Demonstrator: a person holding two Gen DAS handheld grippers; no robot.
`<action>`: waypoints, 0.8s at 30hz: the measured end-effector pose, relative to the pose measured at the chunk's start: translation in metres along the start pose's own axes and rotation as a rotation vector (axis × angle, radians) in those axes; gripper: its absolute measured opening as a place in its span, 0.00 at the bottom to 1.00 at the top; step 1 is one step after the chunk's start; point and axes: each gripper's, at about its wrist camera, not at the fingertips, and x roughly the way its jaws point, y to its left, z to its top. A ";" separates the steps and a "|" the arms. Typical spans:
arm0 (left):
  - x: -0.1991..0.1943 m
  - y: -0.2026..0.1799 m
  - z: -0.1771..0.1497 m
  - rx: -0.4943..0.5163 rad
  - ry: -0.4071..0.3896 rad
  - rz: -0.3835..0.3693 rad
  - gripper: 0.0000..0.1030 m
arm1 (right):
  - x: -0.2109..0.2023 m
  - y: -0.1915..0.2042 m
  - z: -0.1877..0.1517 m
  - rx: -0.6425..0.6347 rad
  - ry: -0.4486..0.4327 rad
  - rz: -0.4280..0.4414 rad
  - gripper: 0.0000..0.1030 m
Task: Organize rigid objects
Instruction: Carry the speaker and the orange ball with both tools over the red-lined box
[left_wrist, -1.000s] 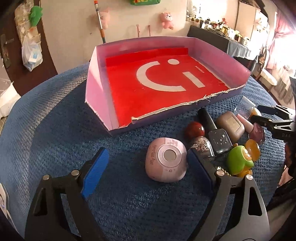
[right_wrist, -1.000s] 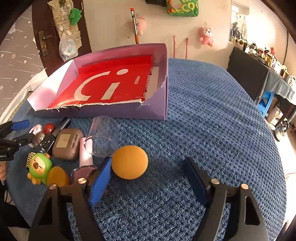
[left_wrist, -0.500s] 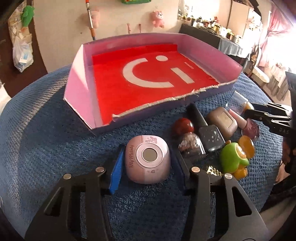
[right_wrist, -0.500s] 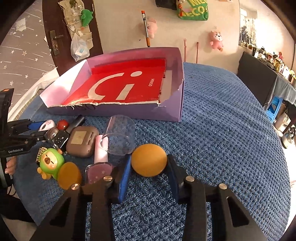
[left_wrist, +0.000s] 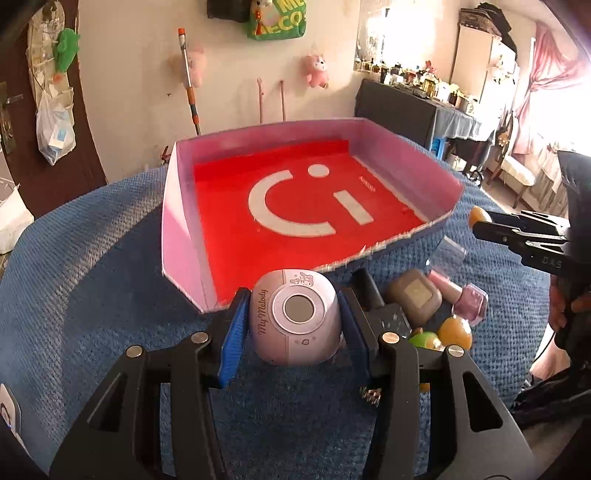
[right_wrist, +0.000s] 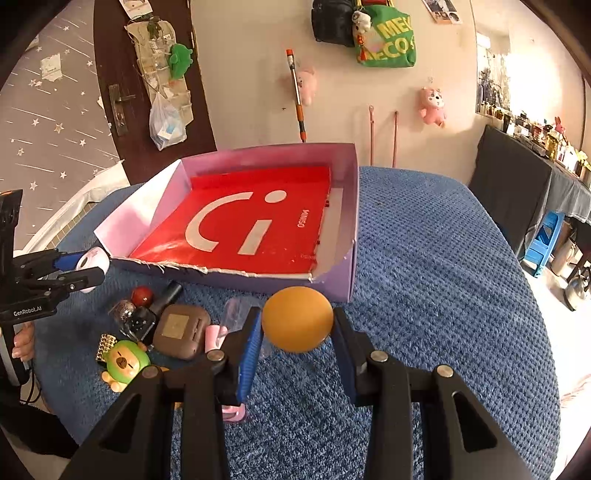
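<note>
While both tongs carry something, the job now is to bring each thing over the box and set it down gently. The left tongs (left_wrist: 293, 325) are clamped on a pink round gadget (left_wrist: 295, 317), one pad on each side. The right tongs (right_wrist: 297, 328) are clamped on an orange ball (right_wrist: 297, 319) the same way. Both things hang just above the blue worktop (right_wrist: 443, 277), close to the torn near wall of the box.

To do this well, keep the squeeze steady, since the ball is smooth and could pop out. Lift high enough to clear the torn wall, then go forward and lower before letting go. The two tongs are near each other, so put the gadget toward the left side and the ball toward the right.

Inside the purple box (left_wrist: 177, 221) there is only a flat red sheet (left_wrist: 295, 206) with white marks; nothing else is in it yet.

More small things wait beside the near wall: a brown case (right_wrist: 181, 330), a green toy (right_wrist: 123, 363), a dark bottle (right_wrist: 147, 317), a small red ball (right_wrist: 142, 295), and what may be a clear cup, though it is blurry.
</note>
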 end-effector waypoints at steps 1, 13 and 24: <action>-0.001 0.000 0.003 0.002 -0.004 0.002 0.44 | -0.001 0.001 0.005 -0.005 -0.007 0.007 0.38; 0.057 0.015 0.056 0.039 0.190 -0.010 0.44 | 0.051 0.020 0.074 -0.210 0.122 0.017 0.39; 0.107 0.014 0.059 0.077 0.354 0.010 0.45 | 0.117 0.030 0.087 -0.371 0.386 -0.054 0.39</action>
